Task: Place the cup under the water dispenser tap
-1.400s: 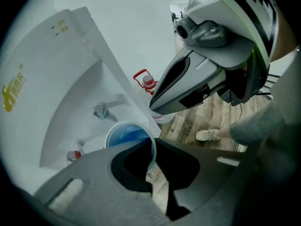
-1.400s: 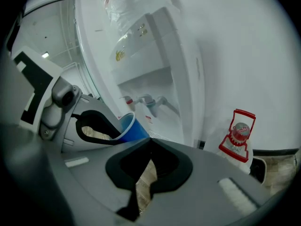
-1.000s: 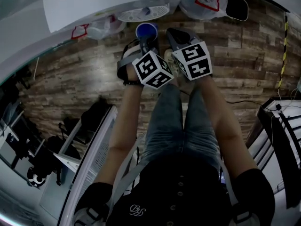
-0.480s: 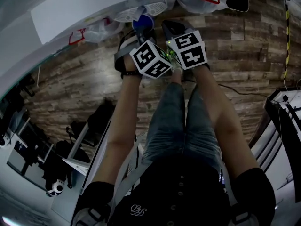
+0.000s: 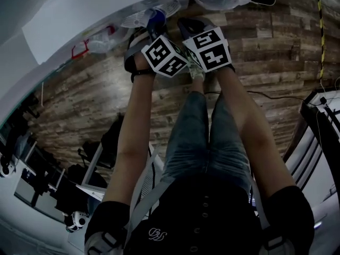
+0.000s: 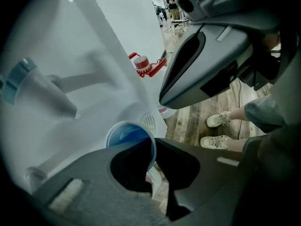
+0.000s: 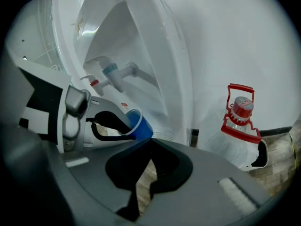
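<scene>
The left gripper (image 6: 154,140) pinches the rim of the blue plastic cup (image 6: 128,136), one jaw inside the mouth and the other against the outer wall. In the head view it has carried the cup (image 5: 155,18) up the frame: a second ago the cup hung over the wood-plank floor (image 5: 95,97), clear of the round white drip grille (image 5: 171,6), and now it overlaps the grille's edge, partly hidden behind the gripper. The right gripper view shows the cup (image 7: 140,125) tilted inside the recess of the white water dispenser (image 7: 155,41), lower than the blue-capped tap (image 7: 111,70) and the red-capped tap (image 7: 94,83) and a little to their right. Whether its base touches the grille cannot be told. The right gripper (image 7: 150,140) has moved up alongside, its jaws pressed together with nothing between them, just beside the left gripper. A clear water jug with a red handle (image 7: 240,113) stands beside the dispenser.
</scene>
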